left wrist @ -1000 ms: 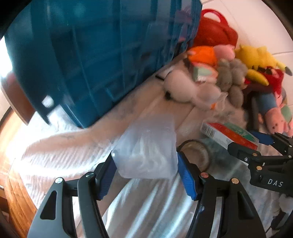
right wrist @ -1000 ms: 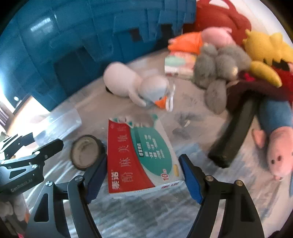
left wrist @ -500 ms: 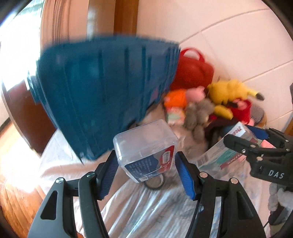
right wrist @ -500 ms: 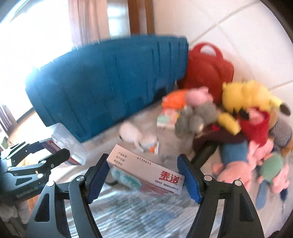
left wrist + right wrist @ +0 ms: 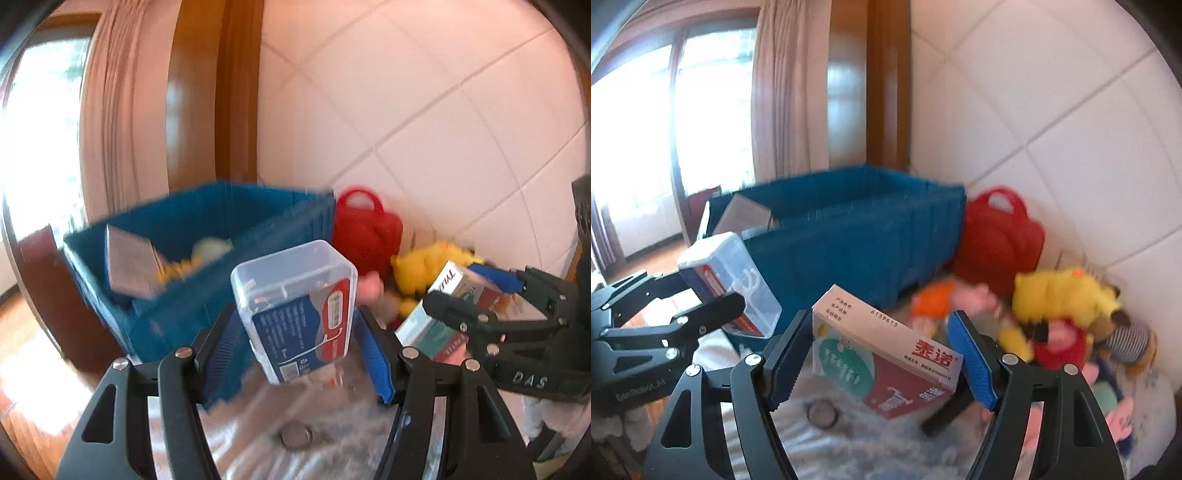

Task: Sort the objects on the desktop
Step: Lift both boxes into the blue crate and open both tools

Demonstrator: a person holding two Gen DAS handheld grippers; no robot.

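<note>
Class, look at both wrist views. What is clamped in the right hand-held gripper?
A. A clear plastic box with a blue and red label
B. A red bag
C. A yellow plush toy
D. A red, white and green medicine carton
D: the right hand-held gripper has its blue pads closed on the medicine carton, lifted above the cloth; the clear plastic box sits in the left hand-held gripper.

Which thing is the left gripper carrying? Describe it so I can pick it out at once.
Find the big blue crate by the tiled wall. In front of it, the left gripper is shut on a clear plastic box. Unlike the cardboard medicine box in the right gripper, it is see-through, with a blue-and-red label.
</note>
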